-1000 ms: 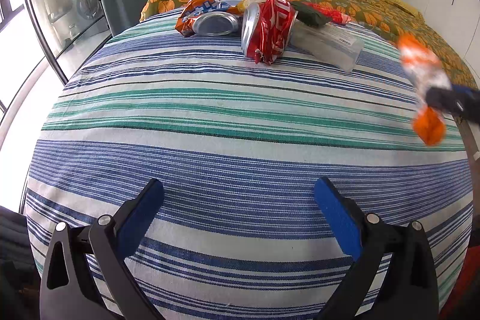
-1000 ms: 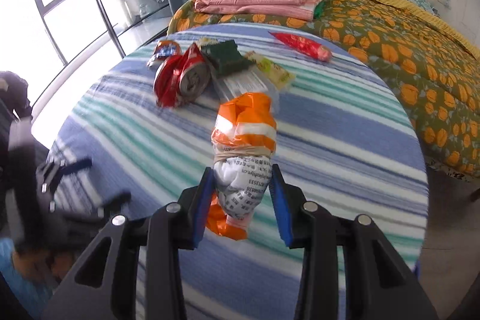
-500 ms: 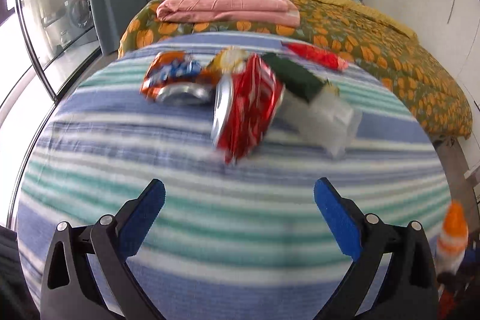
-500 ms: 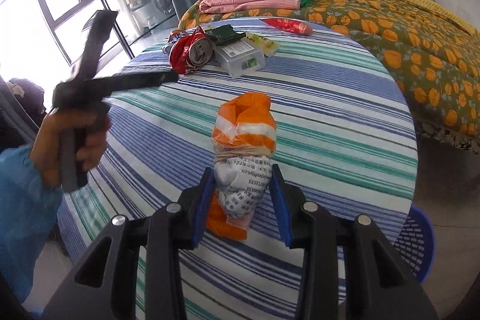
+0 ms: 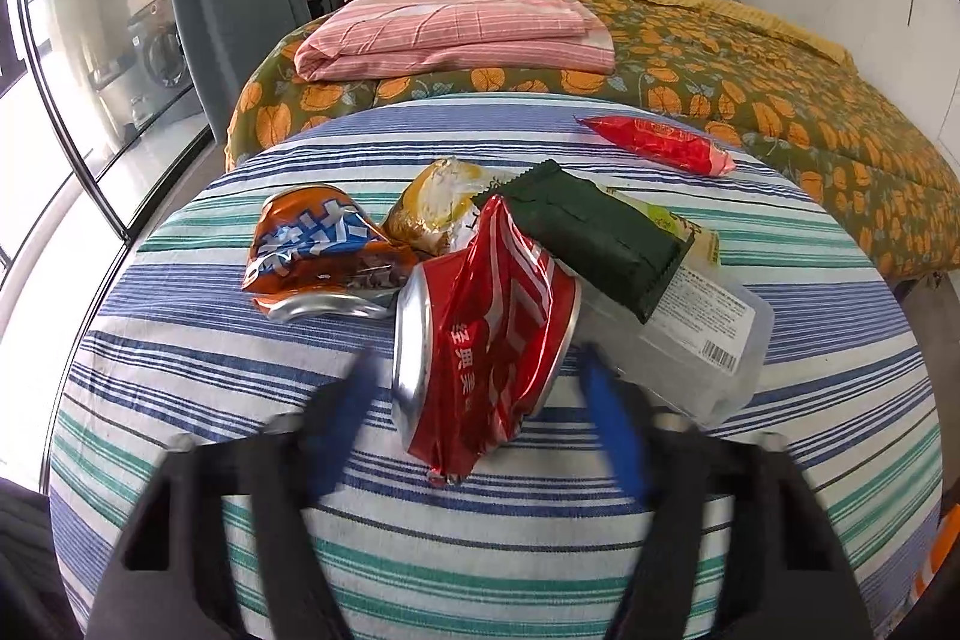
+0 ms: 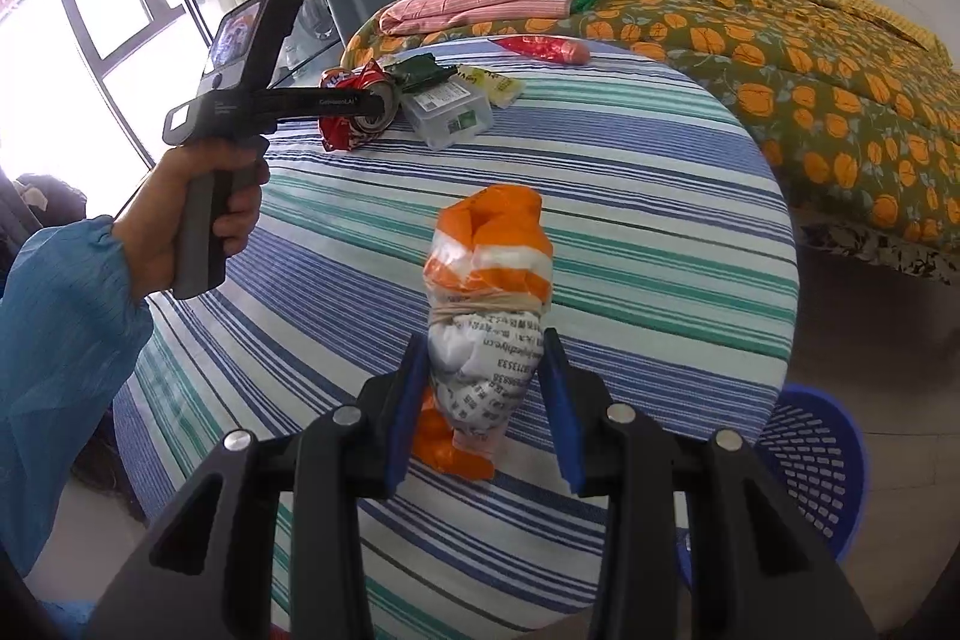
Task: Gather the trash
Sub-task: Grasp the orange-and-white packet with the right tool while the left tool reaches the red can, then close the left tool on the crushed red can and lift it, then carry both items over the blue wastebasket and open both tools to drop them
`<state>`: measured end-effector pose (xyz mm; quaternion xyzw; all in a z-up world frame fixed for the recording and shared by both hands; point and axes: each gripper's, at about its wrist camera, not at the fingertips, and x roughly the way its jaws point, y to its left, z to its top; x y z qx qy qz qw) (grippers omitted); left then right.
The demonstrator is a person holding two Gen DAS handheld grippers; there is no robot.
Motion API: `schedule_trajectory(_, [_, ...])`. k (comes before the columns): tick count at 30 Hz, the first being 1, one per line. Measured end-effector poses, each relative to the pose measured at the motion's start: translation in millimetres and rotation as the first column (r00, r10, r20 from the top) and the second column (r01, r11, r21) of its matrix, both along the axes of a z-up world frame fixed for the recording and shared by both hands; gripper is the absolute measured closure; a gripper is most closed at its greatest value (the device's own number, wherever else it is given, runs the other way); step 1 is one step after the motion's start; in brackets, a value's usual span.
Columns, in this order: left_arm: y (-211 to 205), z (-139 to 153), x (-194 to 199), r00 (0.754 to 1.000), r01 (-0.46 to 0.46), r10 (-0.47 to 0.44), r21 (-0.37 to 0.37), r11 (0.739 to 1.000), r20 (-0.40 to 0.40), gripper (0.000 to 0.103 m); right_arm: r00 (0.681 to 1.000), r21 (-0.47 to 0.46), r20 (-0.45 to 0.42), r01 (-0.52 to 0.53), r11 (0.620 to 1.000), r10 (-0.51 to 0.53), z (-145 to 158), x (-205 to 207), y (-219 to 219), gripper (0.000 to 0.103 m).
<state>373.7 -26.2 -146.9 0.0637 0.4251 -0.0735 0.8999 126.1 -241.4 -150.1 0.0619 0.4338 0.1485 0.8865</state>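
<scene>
Left wrist view: the left tool [image 5: 480, 415] is low over the striped bench [image 5: 180, 352], its blue pads motion-blurred. Its jaws have just been closing, and the crushed red can [image 5: 486, 346] lies between them. A gap shows between each pad and the can, so the jaws stand apart, not yet pressing. Just left of the red can lies a crushed orange can [image 5: 318, 250]; behind it, a crumpled gold wrapper [image 5: 435, 208]. A dark green packet [image 5: 594, 235] leans against the red can's right side, lying over a clear plastic box [image 5: 690, 334]. Farther back from the can lies a red sachet [image 5: 657, 142], near the bench's far edge.

Right wrist view: the right tool [image 6: 485, 403] is clamped on an orange-and-white bundle [image 6: 489, 304], tied with a band, held above the bench [image 6: 630, 196]. Far beyond the bundle, the red can [image 6: 354, 112] sits with the remaining litter. The left tool's body reaches to it, held by a hand [image 6: 186, 214] in a blue sleeve [image 6: 60, 328]. Right of and below the bundle, a blue basket [image 6: 810, 466] stands on the floor.
</scene>
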Motion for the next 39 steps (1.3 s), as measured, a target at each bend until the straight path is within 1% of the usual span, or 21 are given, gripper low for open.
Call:
schedule_trajectory(3, [4.2, 4.2, -6.1, 1.0, -0.001, 0.002, -0.023, 1.0, 0.02, 0.057, 1.0, 0.001, 0.009, 0.006, 1.0, -0.006, 4.4, -4.1, -2.4, 0.066])
schedule_trajectory(5, [6.4, 8.6, -15.7, 1.0, 0.005, -0.004, -0.038, 0.999, 0.025, 0.058, 1.0, 0.005, 0.016, 0.011, 1.0, -0.011, 7.6, -7.7, -5.8, 0.066])
schedule_trajectory(8, [10.3, 16.9, -40.7, 0.999, 0.02, -0.018, -0.061, 0.998, 0.029, 0.058, 1.0, 0.01, 0.022, 0.021, 1.0, -0.021, 11.1, -12.4, -11.1, 0.066])
schedule_trajectory(13, [1.8, 26.2, -98.3, 0.995, 0.1, -0.099, -0.069, 0.993, 0.023, 0.059, 0.999, 0.023, 0.021, 0.037, 0.999, -0.037, 11.9, -18.0, -17.1, 0.066])
schedule_trajectory(15, [-10.5, 31.6, -125.9, 0.989, 0.15, -0.149, -0.082, 0.985, 0.021, 0.059, 0.999, 0.019, 0.025, 0.04, 0.999, -0.04, 13.4, -21.9, -20.1, 0.066])
schedule_trajectory(18, [-33.4, 39.5, -154.4, 0.976, 0.217, -0.216, -0.106, 0.97, 0.025, 0.059, 0.998, 0.014, 0.03, 0.049, 0.999, -0.049, 16.7, -29.5, -29.4, 0.066])
schedule_trajectory(22, [-76.4, 46.3, -181.9, 0.952, 0.304, -0.304, -0.139, 0.943, 0.019, 0.059, 0.996, -0.005, 0.037, 0.082, 0.997, -0.082, 22.4, -42.8, -56.1, 0.066])
schedule_trajectory(25, [-120.1, 47.3, -202.3, 0.924, 0.379, -0.382, -0.152, 0.913, 0.009, 0.059, 0.992, -0.018, 0.034, 0.119, 0.993, -0.119, 23.5, -52.6, -81.8, 0.066])
schedule_trajectory(28, [-157.7, 44.9, -219.0, 0.899, 0.433, -0.439, -0.158, 0.887, 0.0, 0.059, 0.985, -0.042, 0.019, 0.172, 0.984, -0.171, 20.2, -62.0, -117.9, 0.066])
schedule_trajectory(29, [-176.0, 42.7, -226.5, 0.885, 0.459, -0.466, -0.157, 0.874, -0.005, 0.059, 0.981, -0.054, 0.007, 0.192, 0.98, -0.192, 17.5, -66.1, -131.7, 0.066])
schedule_trajectory(32, [-214.6, 35.1, -242.0, 0.858, 0.502, -0.513, -0.168, 0.848, -0.027, 0.059, 0.966, -0.076, -0.046, 0.251, 0.965, -0.255, 5.1, -73.7, -173.5, 0.066])
schedule_trajectory(36, [-258.2, 22.3, -256.0, 0.828, 0.537, -0.557, -0.198, 0.82, -0.063, 0.058, 0.943, -0.1, -0.109, 0.305, 0.947, -0.315, -15.6, -77.9, -219.1, 0.066])
schedule_trajectory(39, [-290.9, 9.2, -265.5, 0.808, 0.556, -0.581, -0.204, 0.806, -0.094, 0.058, 0.93, -0.105, -0.148, 0.323, 0.941, -0.336, -31.0, -76.6, -241.8, 0.066])
